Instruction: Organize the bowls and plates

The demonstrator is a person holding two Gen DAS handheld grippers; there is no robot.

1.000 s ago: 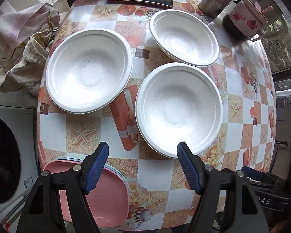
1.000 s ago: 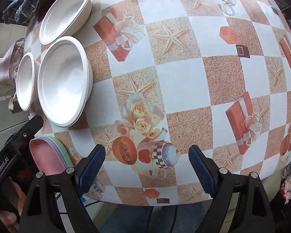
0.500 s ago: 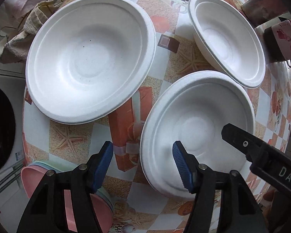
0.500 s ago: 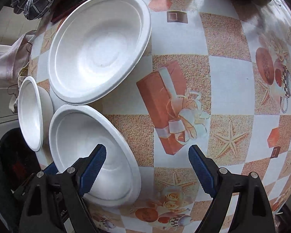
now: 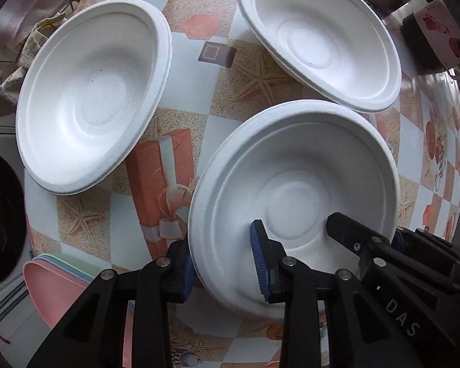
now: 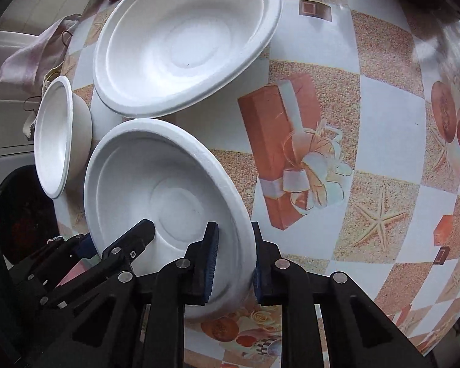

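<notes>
Three white foam bowls sit on a patterned tablecloth. The near bowl has both grippers on its rim. My left gripper straddles its left rim, one blue pad inside, one outside, closed on the wall. My right gripper clamps the same bowl on its right rim. A second bowl lies to the left and a third at the back; both show in the right wrist view, one far and one at the left.
A stack of pastel plates, pink on top, sits at the table's near left corner. A pink-and-dark cup stands at the back right. Cloth hangs off the left edge, with a dark washer door below.
Both grippers moved forward onto the near bowl and closed on its rim from opposite sides; earlier they were open and short of it.
</notes>
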